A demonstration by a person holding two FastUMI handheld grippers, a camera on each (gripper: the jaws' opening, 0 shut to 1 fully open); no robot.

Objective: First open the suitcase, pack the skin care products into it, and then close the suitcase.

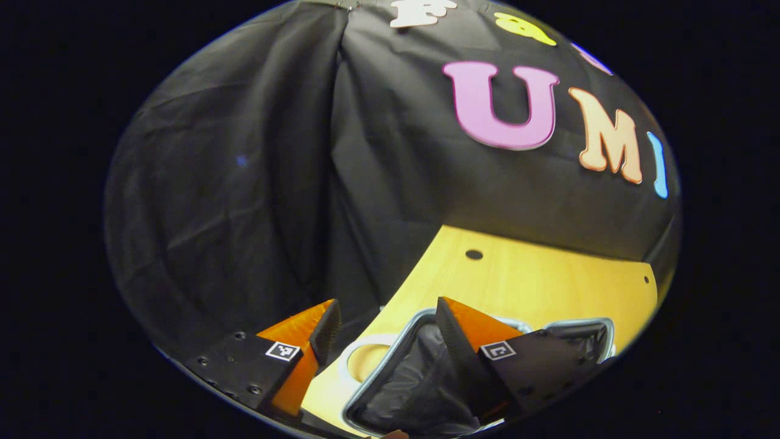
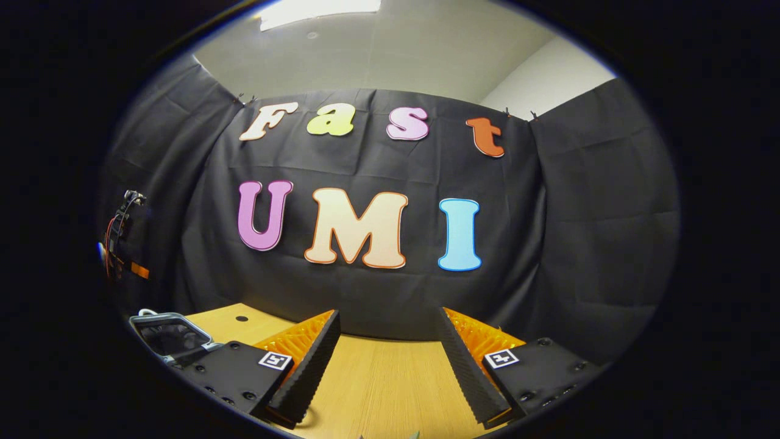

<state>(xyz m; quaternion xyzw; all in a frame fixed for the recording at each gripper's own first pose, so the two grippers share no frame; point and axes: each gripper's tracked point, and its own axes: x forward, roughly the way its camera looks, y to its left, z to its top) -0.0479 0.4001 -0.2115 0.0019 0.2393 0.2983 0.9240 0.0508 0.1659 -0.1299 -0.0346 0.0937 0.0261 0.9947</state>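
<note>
The suitcase point(image 1: 414, 384) lies open on the wooden table point(image 1: 518, 280), showing a silver rim and dark lining. My left gripper point(image 1: 387, 303) is open just above its near corner, and its right finger hides the case's middle. A second lined half point(image 1: 586, 336) shows past that finger. A pale ring-shaped handle point(image 1: 365, 356) sits at the case's left side. In the right gripper view the same suitcase point(image 2: 166, 334) is far left on the table point(image 2: 384, 378). My right gripper point(image 2: 387, 312) hangs open over bare wood, holding nothing.
The black cloth wall stands close behind the table on all sides. The table has a small round hole point(image 1: 473, 254) near its back edge. A device with cables and an orange part point(image 2: 120, 235) hangs at the far left of the right gripper view.
</note>
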